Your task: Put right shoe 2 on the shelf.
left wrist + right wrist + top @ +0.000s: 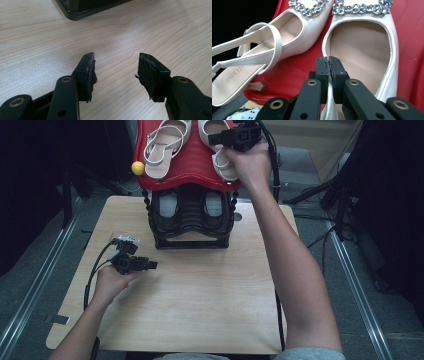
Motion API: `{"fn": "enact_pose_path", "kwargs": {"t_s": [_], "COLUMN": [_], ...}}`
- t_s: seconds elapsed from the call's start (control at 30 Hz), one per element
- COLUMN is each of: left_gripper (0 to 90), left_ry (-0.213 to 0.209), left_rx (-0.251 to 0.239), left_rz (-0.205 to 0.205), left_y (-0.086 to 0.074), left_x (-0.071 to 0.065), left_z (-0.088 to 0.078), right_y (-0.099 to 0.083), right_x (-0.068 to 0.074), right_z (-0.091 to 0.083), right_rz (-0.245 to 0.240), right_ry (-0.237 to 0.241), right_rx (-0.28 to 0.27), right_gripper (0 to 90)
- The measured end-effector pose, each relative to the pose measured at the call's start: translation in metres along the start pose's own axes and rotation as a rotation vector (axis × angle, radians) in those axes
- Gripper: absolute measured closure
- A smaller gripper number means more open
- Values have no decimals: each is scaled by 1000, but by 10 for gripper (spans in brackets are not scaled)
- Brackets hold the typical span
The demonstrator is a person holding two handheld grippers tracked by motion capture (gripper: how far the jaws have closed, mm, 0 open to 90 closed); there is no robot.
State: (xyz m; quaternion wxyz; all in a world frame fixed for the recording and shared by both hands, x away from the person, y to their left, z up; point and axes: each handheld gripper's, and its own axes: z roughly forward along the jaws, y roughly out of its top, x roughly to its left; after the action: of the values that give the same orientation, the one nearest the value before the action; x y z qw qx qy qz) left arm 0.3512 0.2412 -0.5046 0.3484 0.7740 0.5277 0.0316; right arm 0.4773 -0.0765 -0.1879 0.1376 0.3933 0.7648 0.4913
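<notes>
While the left hand-held gripper (pixel 116 70) rests wide open over the desk (pixel 150 30), the right hand-held gripper (pixel 329 65) pinches the rim of the right white shoe (pixel 362 45) on the red rack (pixel 192 162).

Even overhead light on the table, darkness around it

In the high view we see the pale wooden table (pixel 200 305) evenly lit from above, with surroundings at 9 and 3 o'clock sinking into near black and the picture soft and grainy throughout. In the left gripper view we find a broad sheen on the wood toward 12 o'clock, faint soft shadows near centre, and the black pads (pixel 88 75) fairly sharp. In the right gripper view we note gloss on the white shoes (pixel 362 47), sparkle on their buckles at 12 o'clock, and a black corner at 10 o'clock.
</notes>
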Motion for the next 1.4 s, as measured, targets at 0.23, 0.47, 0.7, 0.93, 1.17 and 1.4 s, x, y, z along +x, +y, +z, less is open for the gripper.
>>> {"fn": "enact_pose_path", "kwargs": {"t_s": [0.23, 0.47, 0.7, 0.93, 1.17, 1.4], "left_gripper": [483, 481, 480, 480, 480, 480], "left_ry": [0, 1, 0, 4, 2, 3], "left_rx": [3, 4, 7, 9, 10, 14], "left_rz": [1, 1, 3, 3, -2, 0], "left_y": [0, 0, 0, 0, 0, 0], "left_x": [0, 0, 0, 0, 0, 0], "left_z": [0, -1, 1, 1, 2, 2], "right_y": [1, 2, 9, 11, 5, -9], "right_x": [3, -3, -3, -10, -25, -41], "right_z": [2, -4, -18, -33, -46, -50], "right_rz": [1, 65, 61, 67, 88, 110], "right_ry": [-8, 45, 44, 28, 7, -9], "right_rx": [9, -32, -57, -71, -85, -81], "right_gripper": [881, 825, 808, 811, 809, 799]}}
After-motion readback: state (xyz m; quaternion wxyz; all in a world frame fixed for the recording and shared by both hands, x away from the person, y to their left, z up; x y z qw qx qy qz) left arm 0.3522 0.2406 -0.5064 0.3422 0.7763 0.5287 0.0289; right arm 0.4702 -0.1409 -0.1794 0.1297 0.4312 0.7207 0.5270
